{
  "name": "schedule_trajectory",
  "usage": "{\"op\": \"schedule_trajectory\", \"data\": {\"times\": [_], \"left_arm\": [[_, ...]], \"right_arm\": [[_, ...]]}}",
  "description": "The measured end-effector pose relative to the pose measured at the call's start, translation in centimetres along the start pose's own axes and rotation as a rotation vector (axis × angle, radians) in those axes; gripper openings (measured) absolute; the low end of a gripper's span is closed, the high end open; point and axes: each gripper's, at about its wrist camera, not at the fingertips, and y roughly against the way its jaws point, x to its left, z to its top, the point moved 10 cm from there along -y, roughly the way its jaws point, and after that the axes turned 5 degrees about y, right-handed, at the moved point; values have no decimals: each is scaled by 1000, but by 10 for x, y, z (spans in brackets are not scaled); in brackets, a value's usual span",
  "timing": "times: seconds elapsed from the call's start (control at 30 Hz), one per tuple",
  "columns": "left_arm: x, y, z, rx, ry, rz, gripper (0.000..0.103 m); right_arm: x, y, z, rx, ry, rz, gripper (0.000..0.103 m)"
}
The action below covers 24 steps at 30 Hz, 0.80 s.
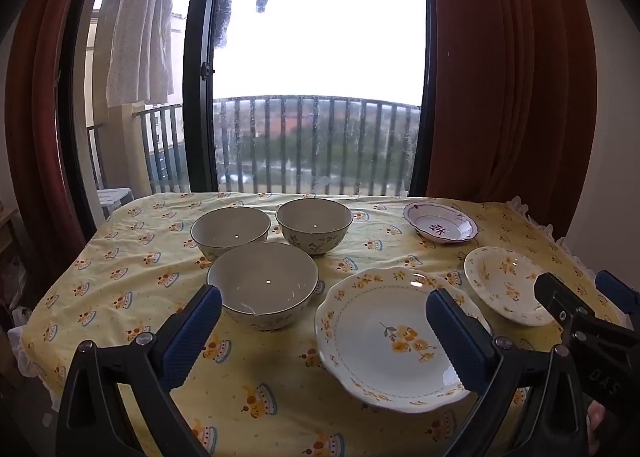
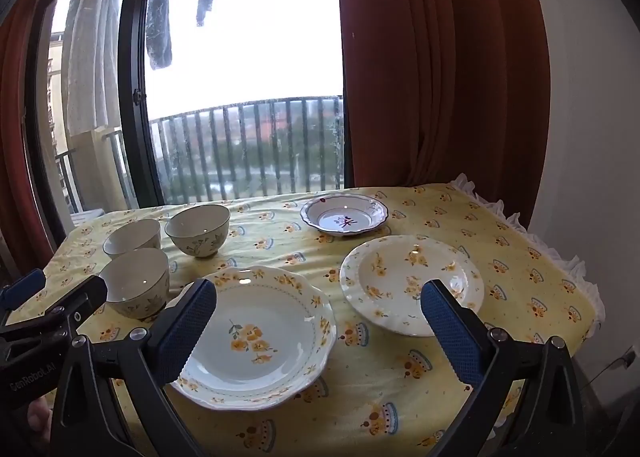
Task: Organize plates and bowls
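Note:
Three cream bowls stand together on the left of the table: a near one point(image 1: 263, 285) point(image 2: 135, 281), a back left one point(image 1: 231, 231) point(image 2: 132, 237) and a back right one point(image 1: 314, 224) point(image 2: 198, 229). A large yellow-flowered plate point(image 1: 394, 337) point(image 2: 256, 337) lies near the front. A smaller flowered plate point(image 1: 506, 281) point(image 2: 412, 283) lies to its right. A purple-rimmed dish point(image 1: 440, 221) point(image 2: 344, 215) sits behind. My left gripper point(image 1: 320, 333) is open and empty above the near bowl and large plate. My right gripper point(image 2: 320, 325) is open and empty above the two flowered plates.
The table wears a yellow patterned cloth point(image 1: 140, 257) with a frilled edge point(image 2: 560, 253). Behind it are a glass balcony door point(image 1: 320, 97) and red curtains point(image 2: 432, 77). The right gripper's body point(image 1: 580, 321) shows at the right of the left wrist view.

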Motion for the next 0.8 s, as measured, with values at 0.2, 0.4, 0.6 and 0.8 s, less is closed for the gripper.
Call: {"op": "schedule_trajectory", "data": {"times": [0.2, 0.4, 0.6, 0.8], "left_arm": [[0, -1, 5, -21, -1, 2, 103], [-2, 0, 0, -6, -18, 10, 103], [1, 4, 1, -16, -8, 11, 103], [5, 3, -4, -9, -7, 28, 103]], "right_arm": [[5, -3, 4, -6, 11, 14, 103], [0, 0, 3, -13, -1, 6, 103], [5, 8, 4, -37, 0, 7, 103], [10, 5, -1, -23, 7, 15, 103]]}}
